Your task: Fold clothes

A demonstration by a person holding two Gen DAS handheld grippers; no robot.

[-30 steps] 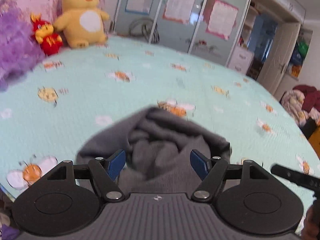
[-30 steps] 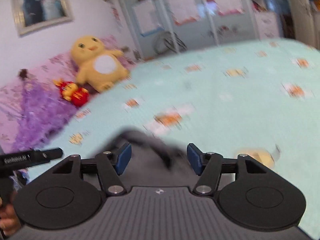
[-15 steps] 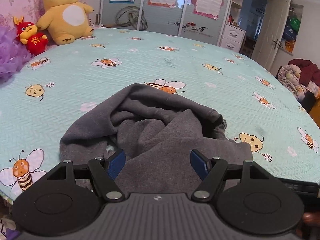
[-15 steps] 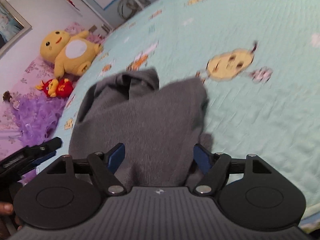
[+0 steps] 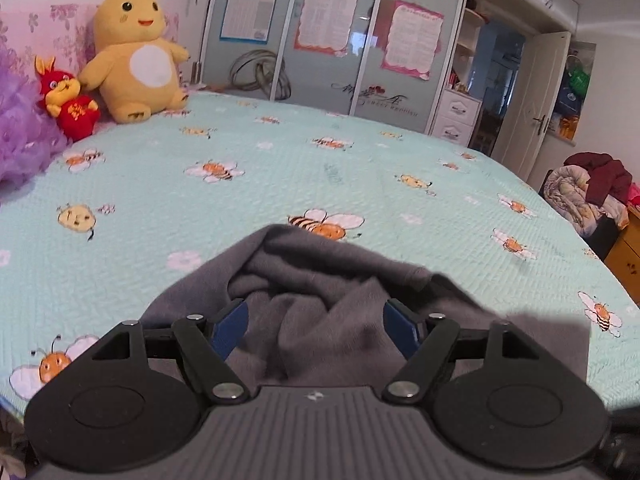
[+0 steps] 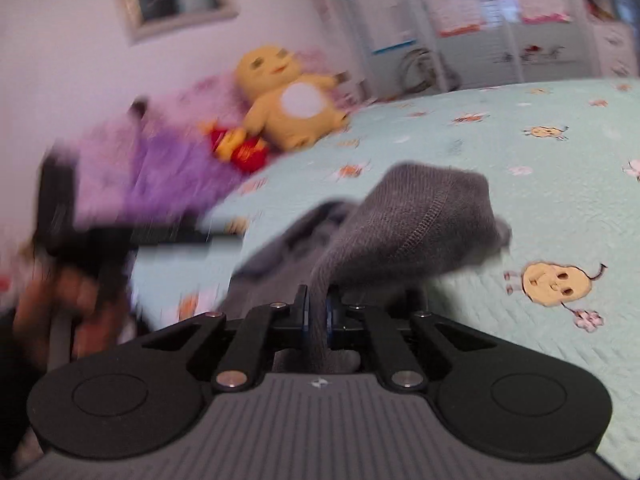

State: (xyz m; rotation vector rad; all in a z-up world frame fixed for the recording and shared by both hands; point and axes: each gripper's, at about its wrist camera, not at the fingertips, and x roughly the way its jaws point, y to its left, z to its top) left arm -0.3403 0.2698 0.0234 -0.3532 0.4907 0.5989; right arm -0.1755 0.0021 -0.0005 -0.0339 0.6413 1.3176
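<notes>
Right gripper (image 6: 317, 316) pinches a fold of the grey garment (image 6: 416, 224); left gripper (image 5: 316, 326) spread above it on the bee-print bedspread (image 5: 280, 184).

left gripper (image 5: 316, 330): black linkage, blue pads, silver pivot screws | body: ribbed grey

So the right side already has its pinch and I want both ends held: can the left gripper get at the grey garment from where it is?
Probably yes. The left gripper has its jaws open with the bunched grey garment right between and ahead of them, nothing in between.
</notes>
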